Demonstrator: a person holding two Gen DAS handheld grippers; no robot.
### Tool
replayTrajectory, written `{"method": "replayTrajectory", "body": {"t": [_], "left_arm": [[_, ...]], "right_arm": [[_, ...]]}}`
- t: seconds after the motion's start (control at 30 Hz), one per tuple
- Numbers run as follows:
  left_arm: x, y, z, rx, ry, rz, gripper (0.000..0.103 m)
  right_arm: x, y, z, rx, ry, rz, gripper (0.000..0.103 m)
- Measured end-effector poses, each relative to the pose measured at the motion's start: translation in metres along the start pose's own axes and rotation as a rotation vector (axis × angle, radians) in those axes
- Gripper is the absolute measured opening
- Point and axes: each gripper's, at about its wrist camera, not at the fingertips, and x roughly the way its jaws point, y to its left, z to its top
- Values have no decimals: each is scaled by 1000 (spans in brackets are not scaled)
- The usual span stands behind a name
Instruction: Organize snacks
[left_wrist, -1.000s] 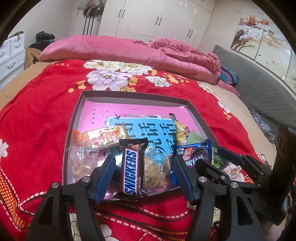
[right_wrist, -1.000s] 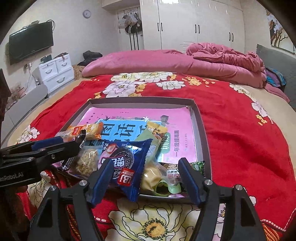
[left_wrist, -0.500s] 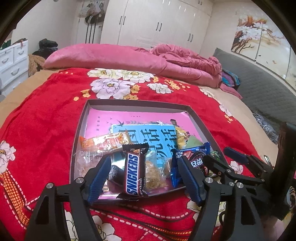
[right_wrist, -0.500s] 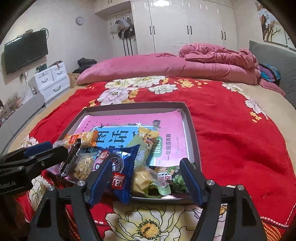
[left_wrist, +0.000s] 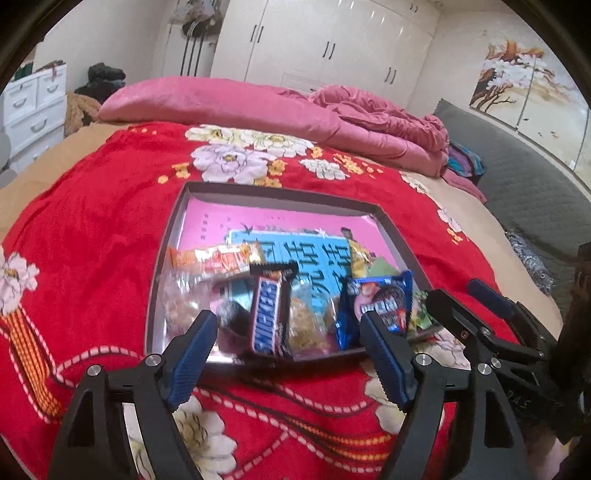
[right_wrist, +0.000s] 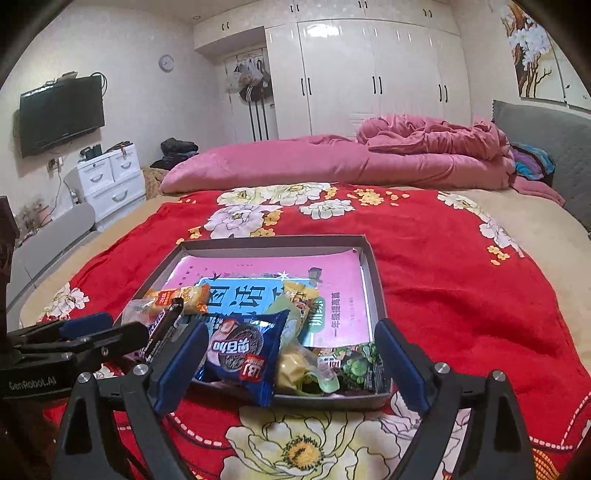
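Nearest the left wrist camera, the left gripper (left_wrist: 286, 349) hung with its blue-padded jaws spread wide and nothing between them, poised just short of the near edge of a shallow grey tray (left_wrist: 162, 266). Nearest the right wrist camera, the right gripper (right_wrist: 288, 362) was likewise spread wide and empty, at the tray's (right_wrist: 376, 291) near right corner. Each gripper showed at the edge of the other's view.

The tray lay on a red floral blanket (left_wrist: 92, 229) covering a bed. The snacks were heaped in the near end of the tray. From the left: a clear bag of pale snacks (left_wrist: 181, 302), a Snickers bar (left_wrist: 267, 317) propped on end, a clear packet of golden crumbly snacks (left_wrist: 306, 326), a blue cookie packet (right_wrist: 243, 354) whose near end hung over the tray's front rim, a yellow-green wrapper (right_wrist: 295, 369), and a dark green pea packet (right_wrist: 354, 365) in the right corner. Just behind them lay an orange-and-white wrapped bar (left_wrist: 218, 258) and a yellow packet (right_wrist: 301, 295).

A pink and blue booklet (right_wrist: 258, 273) lined the tray floor, bare toward the far end.

Farther off, a pink duvet (right_wrist: 332, 162) lay rumpled across the bed. Beyond it stood white wardrobes (right_wrist: 369, 74), a white drawer unit (right_wrist: 110, 181), and a wall-mounted television (right_wrist: 61, 114).
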Motion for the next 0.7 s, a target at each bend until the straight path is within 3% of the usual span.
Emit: {"method": "replayTrajectory", "body": {"t": [0.13, 0.33, 0.7], "left_arm": [[-7, -7, -13, 34, 21, 30, 81], [-10, -8, -33, 4, 84, 40, 81], [-24, -9, -49, 21, 101, 93, 81]], "right_arm": [[-9, 4, -6, 7, 10, 12, 93], [-23, 0, -18, 21, 36, 12, 97], [-45, -8, -43, 53, 106, -1, 97]]}}
